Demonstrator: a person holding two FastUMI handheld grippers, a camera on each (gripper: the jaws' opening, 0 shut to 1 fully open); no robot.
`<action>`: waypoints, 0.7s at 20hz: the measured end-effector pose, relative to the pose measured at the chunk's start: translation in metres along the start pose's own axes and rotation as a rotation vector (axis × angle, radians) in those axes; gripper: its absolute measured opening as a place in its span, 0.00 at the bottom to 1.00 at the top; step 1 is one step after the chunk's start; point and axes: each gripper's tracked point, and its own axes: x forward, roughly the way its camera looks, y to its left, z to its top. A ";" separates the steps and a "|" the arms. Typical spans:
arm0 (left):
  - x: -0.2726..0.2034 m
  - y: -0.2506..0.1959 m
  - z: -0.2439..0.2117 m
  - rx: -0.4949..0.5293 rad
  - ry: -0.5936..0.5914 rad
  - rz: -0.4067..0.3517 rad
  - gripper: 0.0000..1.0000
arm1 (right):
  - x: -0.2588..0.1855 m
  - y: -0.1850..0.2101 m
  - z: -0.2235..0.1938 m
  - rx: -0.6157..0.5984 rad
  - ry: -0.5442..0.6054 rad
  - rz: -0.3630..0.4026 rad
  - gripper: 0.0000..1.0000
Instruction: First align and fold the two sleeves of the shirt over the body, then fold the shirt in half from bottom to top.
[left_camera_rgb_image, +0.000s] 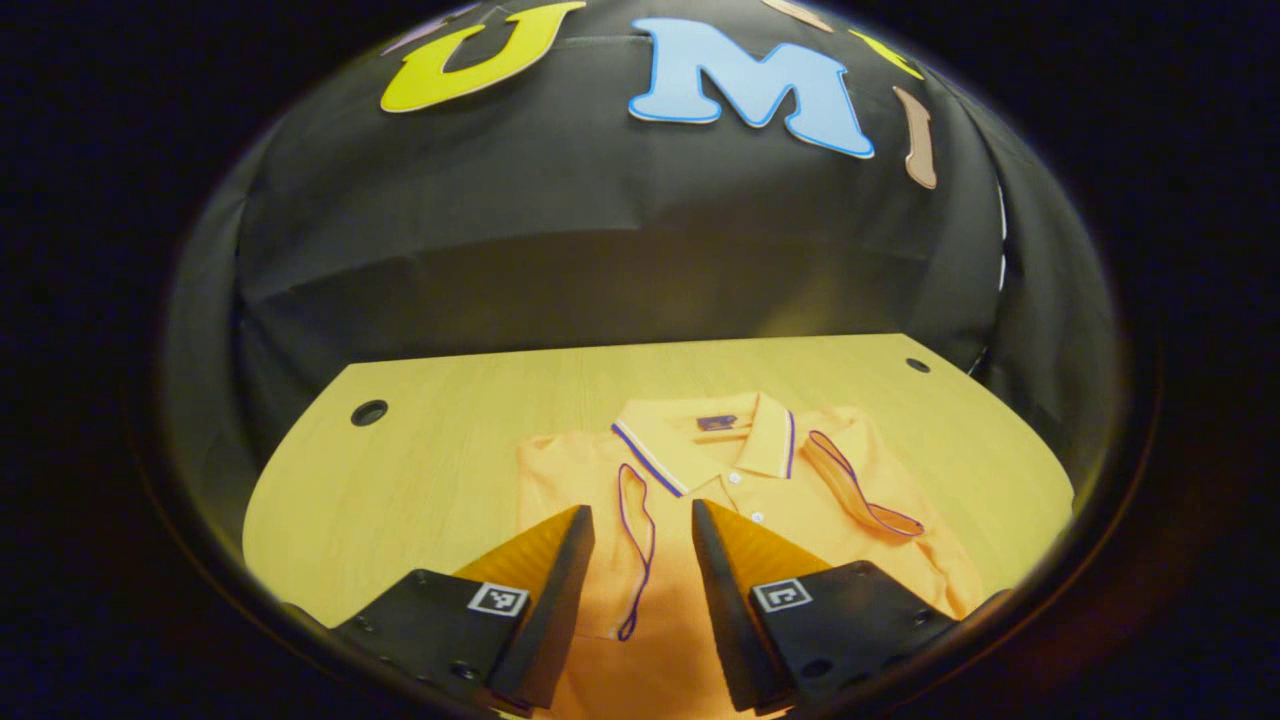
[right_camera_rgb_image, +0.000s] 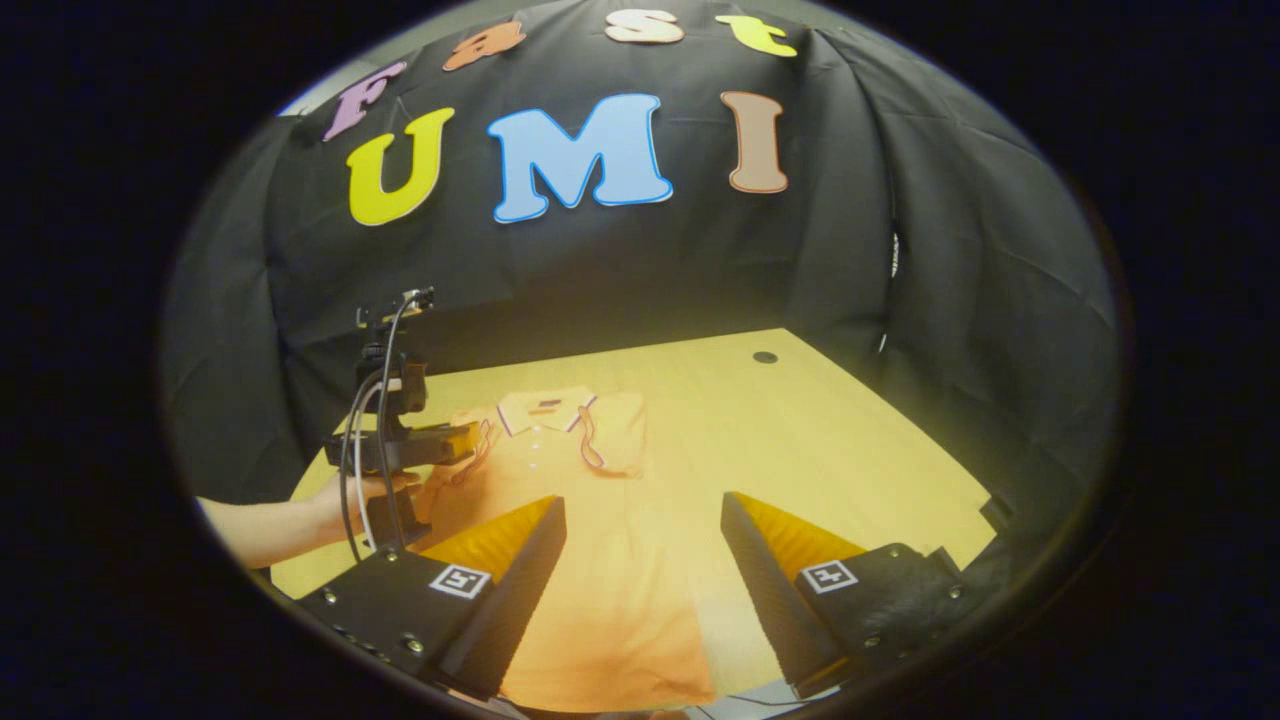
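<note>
Left gripper (left_camera_rgb_image: 640, 560) above shirt (left_camera_rgb_image: 740, 500), fingers parted, nothing between them but fabric below. Right gripper (right_camera_rgb_image: 640, 560) spread wide over shirt's lower body, gripping nothing. Orange polo lying flat on wooden table (left_camera_rgb_image: 420, 440), collar (left_camera_rgb_image: 700, 440) toward booth wall, both sleeves already folded in over body, purple-trimmed cuffs either side of placket. Seen from right gripper view: left gripper held in hand (right_camera_rgb_image: 350, 495) at shirt's left edge, near the shoulder.

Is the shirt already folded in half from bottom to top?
No, the shirt lies at full length on the table, with both sleeves folded over its body.
</note>
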 end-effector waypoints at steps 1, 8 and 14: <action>-0.011 -0.002 0.000 0.001 -0.007 -0.002 0.76 | -0.002 -0.002 -0.002 -0.004 -0.002 0.009 0.97; -0.099 -0.024 -0.021 -0.030 -0.043 0.034 0.90 | -0.018 -0.020 -0.023 0.011 0.006 0.099 0.97; -0.171 -0.038 -0.057 -0.035 -0.046 0.077 0.95 | -0.038 -0.044 -0.056 -0.031 0.041 0.136 0.97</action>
